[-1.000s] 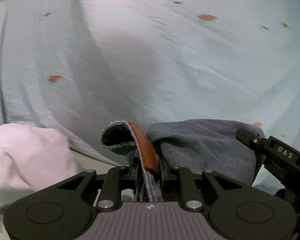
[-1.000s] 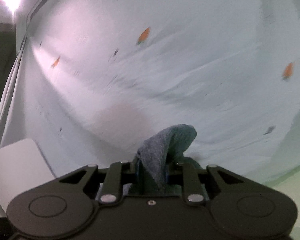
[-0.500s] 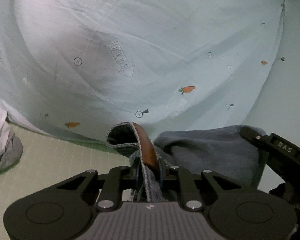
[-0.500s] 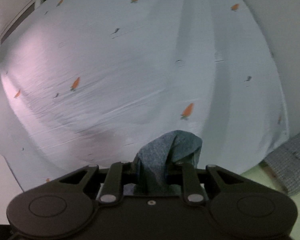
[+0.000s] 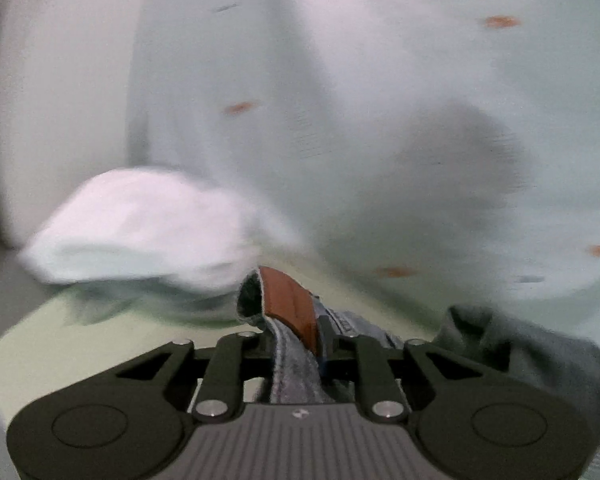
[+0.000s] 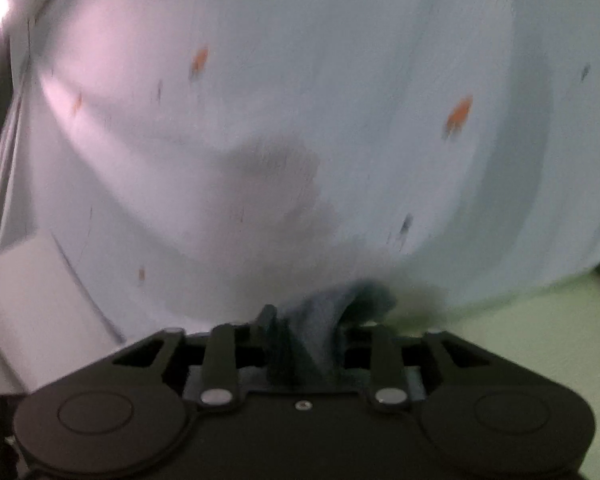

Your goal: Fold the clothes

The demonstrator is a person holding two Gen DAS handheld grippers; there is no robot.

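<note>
While the left gripper [image 5: 296, 336] stays clamped on the jeans [image 5: 296, 368] waistband, the right gripper's [image 6: 300, 332] jaws have just been opening around denim; folding looks barely begun.

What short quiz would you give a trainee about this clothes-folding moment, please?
1. True or false: the left gripper is shut on the jeans at their brown patch.
2. In the left wrist view, what lies left of the jeans? A) a white cloth; B) a shoe; C) a cup.
3. What colour are the small prints on the pale sheet?
Key: 1 true; 2 A; 3 orange.
</note>
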